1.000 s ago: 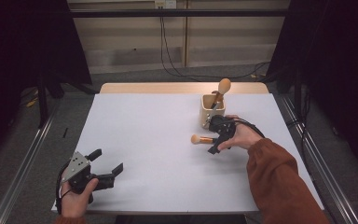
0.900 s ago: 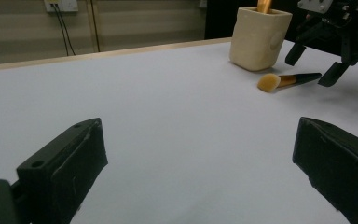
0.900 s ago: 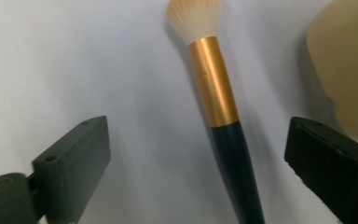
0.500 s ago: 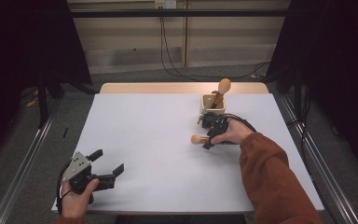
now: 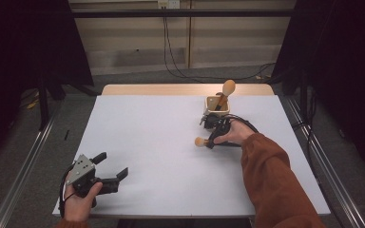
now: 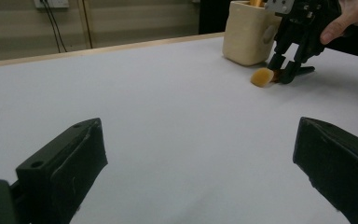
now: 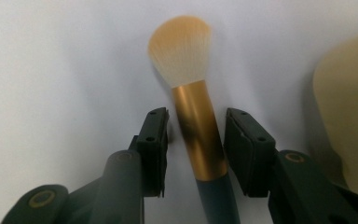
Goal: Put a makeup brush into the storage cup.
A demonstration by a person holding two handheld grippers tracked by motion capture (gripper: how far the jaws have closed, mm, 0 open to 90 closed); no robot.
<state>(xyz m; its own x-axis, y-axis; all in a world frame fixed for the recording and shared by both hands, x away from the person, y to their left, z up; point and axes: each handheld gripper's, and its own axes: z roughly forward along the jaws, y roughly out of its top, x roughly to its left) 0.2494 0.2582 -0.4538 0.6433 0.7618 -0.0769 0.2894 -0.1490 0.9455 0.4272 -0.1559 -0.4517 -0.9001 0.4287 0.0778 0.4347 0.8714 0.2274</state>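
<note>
right now my right gripper (image 7: 196,154) is down on the table with its two black jaws narrowed around the makeup brush (image 7: 193,107), one on each side of the gold ferrule. they have just been closing, and in the right gripper view a thin gap shows on both sides of the ferrule, so the pads are not pressing on it yet. the brush lies flat on the white table (image 5: 161,142), its pale orange bristle head pointing away from the jaws and its dark handle running back between them. in the high view the right gripper (image 5: 212,137) sits on the right half of the table, past the middle, with the bristle head (image 5: 199,141) poking out to its left. just beyond it, on the far side, stands the cream holder (image 5: 216,105) with a second brush (image 5: 227,89) leaning out of it, head up. in the right gripper view that holder is a blurred cream shape at the right edge.

my left gripper (image 5: 111,170) rests at the near left corner of the table, well apart from all of that, its jaws standing wide with nothing between them. in the left gripper view they frame bare white tabletop, and far off on the right i see the holder (image 6: 249,32), the brush head (image 6: 262,77) and the right gripper (image 6: 286,70) above it.
</note>
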